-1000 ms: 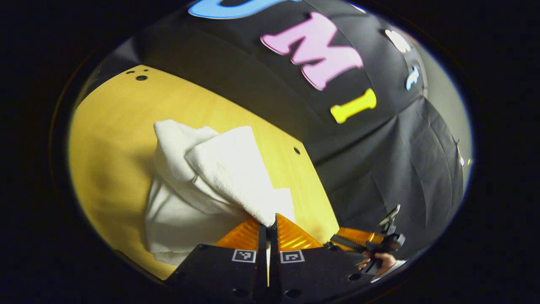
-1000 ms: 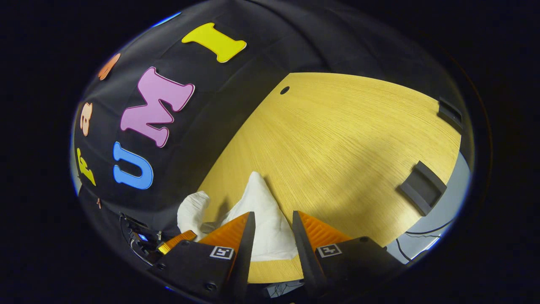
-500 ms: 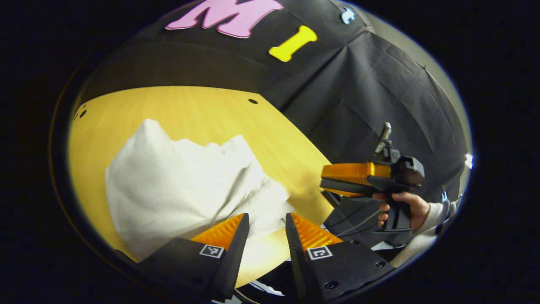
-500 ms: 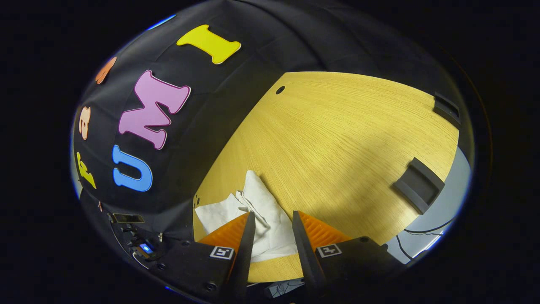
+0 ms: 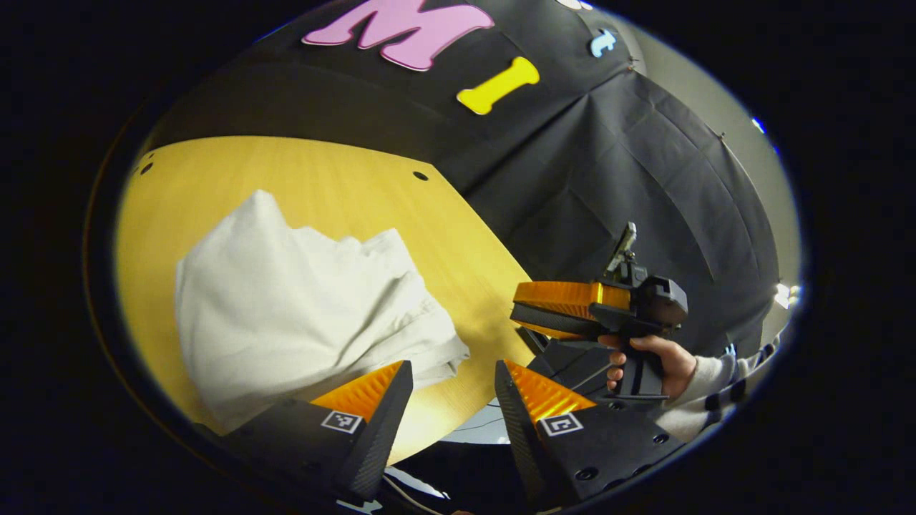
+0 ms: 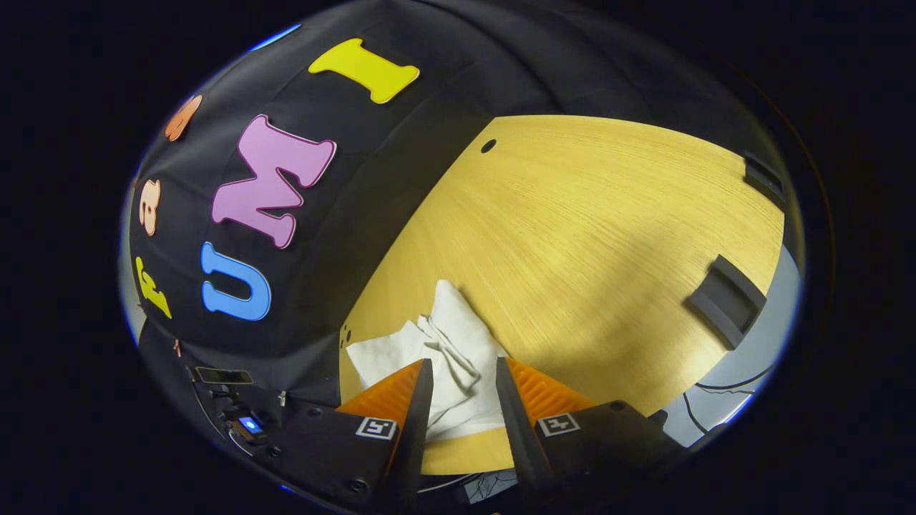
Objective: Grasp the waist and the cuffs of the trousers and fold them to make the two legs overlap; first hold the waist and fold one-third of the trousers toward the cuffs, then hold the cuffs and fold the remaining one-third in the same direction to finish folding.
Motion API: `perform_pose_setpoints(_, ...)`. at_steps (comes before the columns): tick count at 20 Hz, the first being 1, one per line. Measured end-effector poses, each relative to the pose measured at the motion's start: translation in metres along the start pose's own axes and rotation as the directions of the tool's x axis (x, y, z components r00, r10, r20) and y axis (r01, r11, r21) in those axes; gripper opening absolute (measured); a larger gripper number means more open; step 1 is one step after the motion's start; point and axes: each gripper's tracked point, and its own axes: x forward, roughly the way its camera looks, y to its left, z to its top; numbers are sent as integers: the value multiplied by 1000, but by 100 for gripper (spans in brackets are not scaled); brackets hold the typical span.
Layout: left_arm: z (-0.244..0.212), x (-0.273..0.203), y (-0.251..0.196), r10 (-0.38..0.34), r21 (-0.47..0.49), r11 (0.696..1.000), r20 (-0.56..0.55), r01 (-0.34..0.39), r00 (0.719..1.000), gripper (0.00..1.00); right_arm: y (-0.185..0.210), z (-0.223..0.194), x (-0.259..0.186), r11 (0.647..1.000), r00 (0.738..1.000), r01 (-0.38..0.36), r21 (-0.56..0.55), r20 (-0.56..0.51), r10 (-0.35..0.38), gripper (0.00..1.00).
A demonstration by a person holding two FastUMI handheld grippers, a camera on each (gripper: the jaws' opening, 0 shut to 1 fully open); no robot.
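- Now, in the left gripper view, the white trousers [image 5: 300, 315] lie as a folded, rumpled bundle on the yellow wooden tabletop [image 5: 315, 179], toward its near edge.
- Seen from there, the bundle's long axis runs from a raised, peaked corner at the upper left down to a layered edge at the lower right, close to the tabletop's near edge.
- Which end is waist and which is cuffs cannot be told from the folds.
- At the bottom of that view, the left gripper [image 5: 447, 375] hangs just off the near edge with its jaws apart; nothing lies between them, and the bundle's layered edge sits just beyond the left finger.
- Farther right in the same view, the right gripper [image 5: 529, 318] is held level in a hand [image 5: 655, 365] with a pale sleeve, off the side of the tabletop and apart from the cloth.
- From the right gripper view, the trousers [image 6: 444, 357] show as a creased white heap at the tabletop's [image 6: 587, 236] near corner, narrowing to a point that aims away from the camera.
- Closest to that camera, the right gripper [image 6: 461, 375] has its jaws parted; cloth appears in the gap between the fingers, but the fingers do not press on it.
- Two dark blocks [image 6: 726, 300] sit at the tabletop's far right edge, well apart from the trousers.
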Motion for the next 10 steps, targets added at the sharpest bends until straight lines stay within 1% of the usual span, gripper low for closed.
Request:
perform_pose_setpoints(3,21,-28,17,71,-56,996,78,-67,994,75,25,-4,-2,998,999,-38,-53,-13,37,56)
perform_pose_setpoints(5,38,-57,30,116,-87,991,134,-105,984,75,48,-5,-5,992,997,-74,-101,-15,73,57)
perform_pose_setpoints(8,64,-89,49,189,-124,979,214,-165,958,75,83,-6,-9,972,993,-121,-204,-23,119,56)
perform_pose_setpoints(10,80,-110,64,237,-147,968,257,-205,937,75,108,-7,-14,957,988,-153,-246,-36,149,56)
